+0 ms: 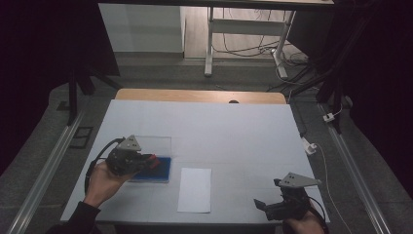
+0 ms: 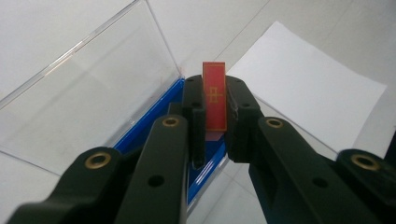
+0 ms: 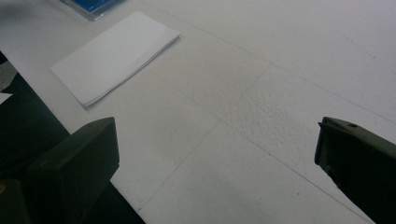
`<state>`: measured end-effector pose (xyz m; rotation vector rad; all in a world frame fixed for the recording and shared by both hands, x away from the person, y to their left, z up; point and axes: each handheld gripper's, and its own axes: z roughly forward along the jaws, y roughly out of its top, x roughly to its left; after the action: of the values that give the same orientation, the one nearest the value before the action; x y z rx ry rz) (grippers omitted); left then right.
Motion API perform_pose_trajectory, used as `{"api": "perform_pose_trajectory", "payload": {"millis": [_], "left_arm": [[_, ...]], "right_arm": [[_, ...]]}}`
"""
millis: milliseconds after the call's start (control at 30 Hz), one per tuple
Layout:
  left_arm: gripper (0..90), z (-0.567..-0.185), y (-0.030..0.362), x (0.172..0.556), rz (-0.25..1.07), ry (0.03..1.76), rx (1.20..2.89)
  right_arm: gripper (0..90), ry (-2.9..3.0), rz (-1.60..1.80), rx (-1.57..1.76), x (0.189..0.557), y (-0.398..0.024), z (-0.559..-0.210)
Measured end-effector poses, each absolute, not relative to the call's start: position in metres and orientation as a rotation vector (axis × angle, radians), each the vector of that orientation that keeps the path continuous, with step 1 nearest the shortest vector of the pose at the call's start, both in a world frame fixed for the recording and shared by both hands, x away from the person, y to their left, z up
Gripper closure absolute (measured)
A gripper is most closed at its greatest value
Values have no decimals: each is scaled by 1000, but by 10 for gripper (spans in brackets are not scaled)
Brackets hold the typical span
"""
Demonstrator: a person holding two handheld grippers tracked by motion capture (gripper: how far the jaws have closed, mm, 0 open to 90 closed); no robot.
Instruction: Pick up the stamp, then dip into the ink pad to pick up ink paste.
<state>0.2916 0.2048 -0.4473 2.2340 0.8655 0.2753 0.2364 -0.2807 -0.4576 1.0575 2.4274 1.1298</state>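
My left gripper point(image 1: 152, 161) point(image 2: 215, 100) is shut on a thin red card point(image 2: 215, 91) with a gold line pattern, held upright on edge between the pads. It hovers over an open blue case point(image 1: 159, 171) point(image 2: 156, 114), whose clear lid point(image 1: 155, 145) point(image 2: 88, 88) stands open behind. In the high view the red card point(image 1: 154, 159) shows as a small red spot at the jaw tips. My right gripper point(image 1: 264, 206) point(image 3: 217, 156) rests near the table's front right corner, open, with nothing between its jaws.
A white folded sheet of paper point(image 1: 195, 189) point(image 2: 310, 79) point(image 3: 116, 56) lies flat between the two grippers, just right of the case. The table point(image 1: 234, 131) has a white top; its front edge is close to the right gripper. A corner of the blue case point(image 3: 93, 4) shows far off.
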Motion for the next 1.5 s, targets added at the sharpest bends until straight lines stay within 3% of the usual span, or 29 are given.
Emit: {"api": "perform_pose_trajectory", "payload": {"millis": [1000, 1500], "left_arm": [[798, -435, 169, 289, 288, 815, 2263], [798, -472, 192, 314, 311, 1026, 2350]], "right_arm": [[0, 2427, 1118, 1061, 236, -281, -457], [0, 2424, 1116, 1059, 236, -280, -457]]}}
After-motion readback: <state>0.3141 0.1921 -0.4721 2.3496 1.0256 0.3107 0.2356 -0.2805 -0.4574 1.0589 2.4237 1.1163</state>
